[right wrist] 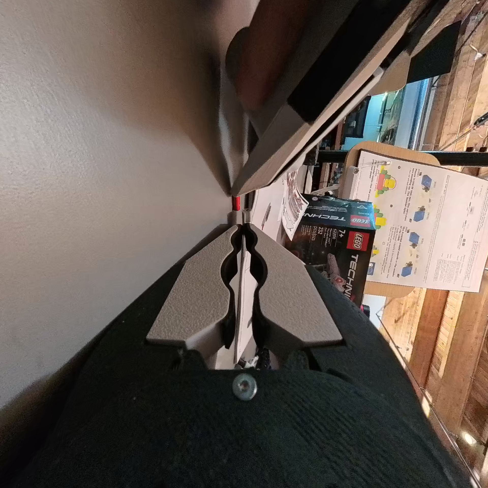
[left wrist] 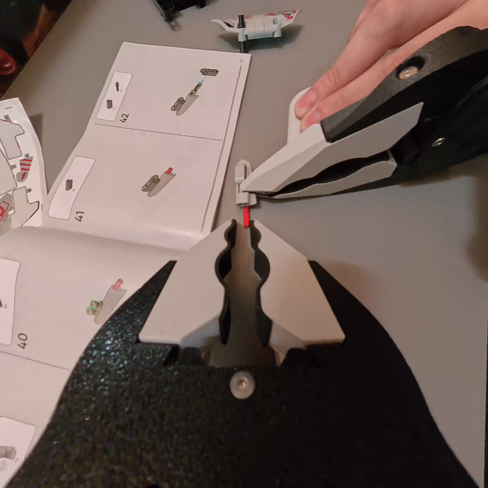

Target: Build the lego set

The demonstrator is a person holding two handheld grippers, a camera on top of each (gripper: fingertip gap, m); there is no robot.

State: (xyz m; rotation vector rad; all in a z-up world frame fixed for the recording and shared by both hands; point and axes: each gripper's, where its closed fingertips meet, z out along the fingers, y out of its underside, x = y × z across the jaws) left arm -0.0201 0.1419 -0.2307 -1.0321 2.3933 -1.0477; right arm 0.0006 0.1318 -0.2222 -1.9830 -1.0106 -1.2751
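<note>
Two hand-held grippers meet over a grey counter (left wrist: 369,264), w/ a small Lego part between them. Nearest, in the left wrist view, the left gripper (left wrist: 242,224) points fwd, jaws a narrow slot apart; a thin red axle (left wrist: 246,217) sits at the tips, against the right-hand finger; whether it is truly pinched cannot be told. The axle's far end goes into a small light-grey connector (left wrist: 243,184), and the right gripper (left wrist: 244,190) comes in from the right, lying low and nearly flat to the counter, jaws clenched on that connector. A bare hand (left wrist: 369,66) rests fingers along its top. In the right wrist view the right gripper (right wrist: 241,227) has jaws nearly together w/ the grey piece at the tips and the red axle (right wrist: 235,203) just beyond, meeting the other gripper's tip. Left of the grippers, an open instruction booklet (left wrist: 158,137) lies flat, a sticker sheet (left wrist: 15,163) beside it at the frame edge. Farther back sits a white-and-grey sub-assembly (left wrist: 257,25) w/ red-patterned wings, plus a dark built section (left wrist: 179,8) at the top edge. The set's box (right wrist: 340,243) stands farther off. Judging by this: mid-build, some sections done; axle-into-connector step in hand, seating depth unclear, later pages still to do.
</note>
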